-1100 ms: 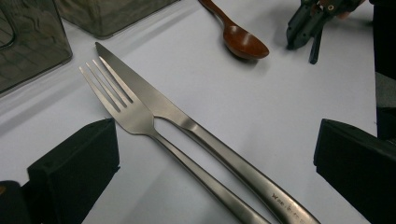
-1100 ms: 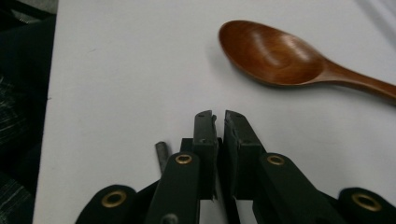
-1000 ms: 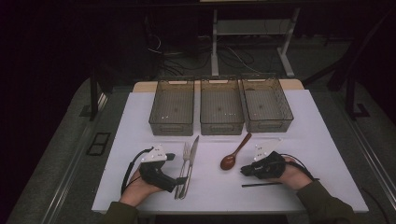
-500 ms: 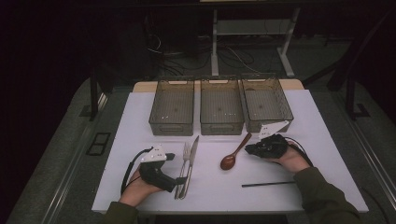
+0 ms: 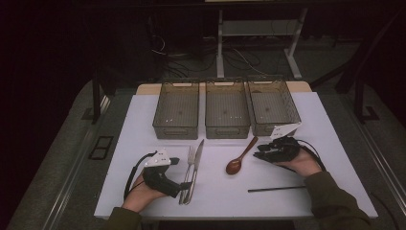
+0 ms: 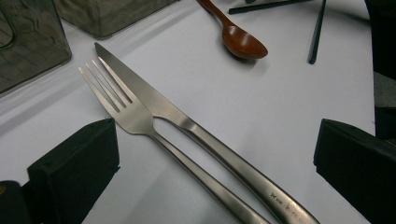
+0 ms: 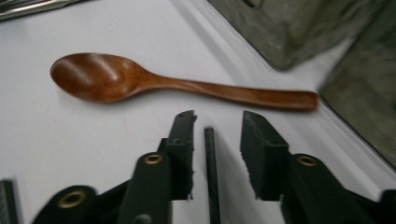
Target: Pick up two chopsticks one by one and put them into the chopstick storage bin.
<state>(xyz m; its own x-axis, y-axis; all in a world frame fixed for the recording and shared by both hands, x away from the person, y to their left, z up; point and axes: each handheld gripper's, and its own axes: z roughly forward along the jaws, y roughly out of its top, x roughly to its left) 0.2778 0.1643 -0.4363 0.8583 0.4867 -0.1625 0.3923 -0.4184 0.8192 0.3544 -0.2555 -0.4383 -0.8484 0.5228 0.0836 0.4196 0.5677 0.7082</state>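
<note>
Left gripper (image 5: pixel 184 184): jaws spread wide, resting on the table at 7 o'clock, beside the fork (image 6: pixel 122 104) and knife (image 6: pixel 187 126).
Right gripper (image 7: pixel 217 126): jaws partly apart, a thin black stick (image 7: pixel 210 177) between them; contact cannot be told.
Wooden spoon (image 5: pixel 239 158): just left of the right gripper, near table centre.
Second black stick (image 5: pixel 276 189): at 5 o'clock.
Surface: white table (image 5: pixel 139 124); three clear bins (image 5: pixel 227 110) in a row at 12 o'clock.
Room: dark; cables (image 5: pixel 167 55) and a white frame (image 5: pixel 289 57) on the floor beyond.
</note>
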